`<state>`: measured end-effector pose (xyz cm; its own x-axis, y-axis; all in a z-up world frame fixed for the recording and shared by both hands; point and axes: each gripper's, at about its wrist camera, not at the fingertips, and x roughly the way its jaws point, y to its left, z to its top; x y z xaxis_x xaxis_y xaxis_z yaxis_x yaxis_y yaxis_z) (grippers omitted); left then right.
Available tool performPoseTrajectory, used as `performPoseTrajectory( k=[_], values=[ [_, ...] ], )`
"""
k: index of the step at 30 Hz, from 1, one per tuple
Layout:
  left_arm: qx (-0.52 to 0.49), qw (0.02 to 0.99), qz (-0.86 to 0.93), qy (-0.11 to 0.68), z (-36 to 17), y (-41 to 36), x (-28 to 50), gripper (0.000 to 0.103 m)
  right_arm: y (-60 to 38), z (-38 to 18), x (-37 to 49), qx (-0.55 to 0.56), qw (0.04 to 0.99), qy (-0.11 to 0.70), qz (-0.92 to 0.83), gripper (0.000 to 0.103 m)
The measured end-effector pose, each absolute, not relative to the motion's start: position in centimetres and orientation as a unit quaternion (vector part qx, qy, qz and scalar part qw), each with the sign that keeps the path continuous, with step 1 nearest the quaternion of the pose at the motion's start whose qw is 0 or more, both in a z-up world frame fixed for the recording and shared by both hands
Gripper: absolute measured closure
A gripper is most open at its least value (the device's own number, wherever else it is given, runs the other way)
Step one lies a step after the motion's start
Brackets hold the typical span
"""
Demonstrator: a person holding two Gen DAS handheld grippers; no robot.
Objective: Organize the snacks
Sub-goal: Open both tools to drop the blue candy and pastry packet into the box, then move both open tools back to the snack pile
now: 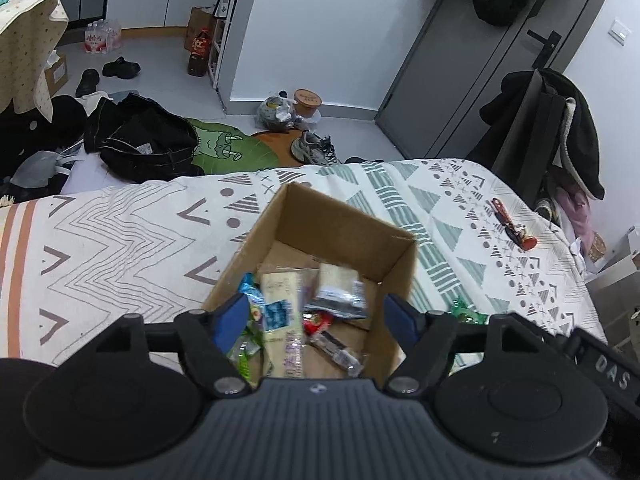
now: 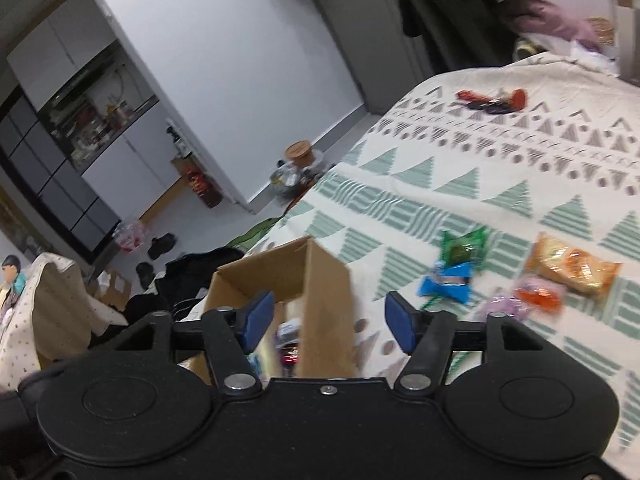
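Both tongs hang spread and empty: the left tongs (image 1: 314,320) hover right over the open cardboard box (image 1: 344,220), blue pads wide apart above the packets already lying inside, and the right tongs (image 2: 330,318) sit beside that same box (image 2: 320,280), nothing between their pads either. Inside the box you can see a pale long packet (image 1: 282,300), a grey pouch (image 1: 340,292) and a few small wrappers. Out on the patterned bedspread (image 2: 500,168), well to the right of the box, the rest of the snacks wait: a green packet (image 2: 464,246), a blue packet (image 2: 446,284) just beside it, an orange packet (image 2: 572,268) and a small purple one (image 2: 506,304).

Trouble spots, as I judge them: the right-wrist view is smeared with motion, so a fast reach could overshoot those loose packets. They lie close together, and a wide-open grab may catch two at once or shove one away. The bed is soft, too; pressing down could tilt the light box, and a brush against its wall might tip it over.
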<state>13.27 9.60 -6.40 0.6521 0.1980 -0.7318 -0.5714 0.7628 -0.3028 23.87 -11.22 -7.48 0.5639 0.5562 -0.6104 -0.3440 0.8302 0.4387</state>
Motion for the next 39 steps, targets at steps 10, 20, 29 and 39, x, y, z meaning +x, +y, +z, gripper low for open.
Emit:
performPoseTrajectory(
  k=[10, 20, 29, 39],
  values=[
    [-0.245, 0.884, 0.186, 0.352, -4.5, 5.6, 14.6, 0.019, -18.2, -5.5, 23.8, 0.136, 0.887, 0.389, 0.208, 0.021],
    [-0.243, 0.886, 0.167, 0.358, -5.2, 2.5, 16.2, 0.019, -22.8, -6.9, 25.2, 0.164, 0.890, 0.399, 0.149, 0.020],
    [-0.233, 0.886, 0.159, 0.368, -6.3, 0.5, 17.9, 0.019, -24.0, -7.1, 27.1, 0.167, 0.891, 0.391, 0.159, 0.020],
    [-0.224, 0.883, 0.166, 0.378, -8.1, -1.5, 20.6, 0.019, -24.9, -8.0, 30.6, 0.172, 0.885, 0.401, 0.163, 0.020]
  ],
)
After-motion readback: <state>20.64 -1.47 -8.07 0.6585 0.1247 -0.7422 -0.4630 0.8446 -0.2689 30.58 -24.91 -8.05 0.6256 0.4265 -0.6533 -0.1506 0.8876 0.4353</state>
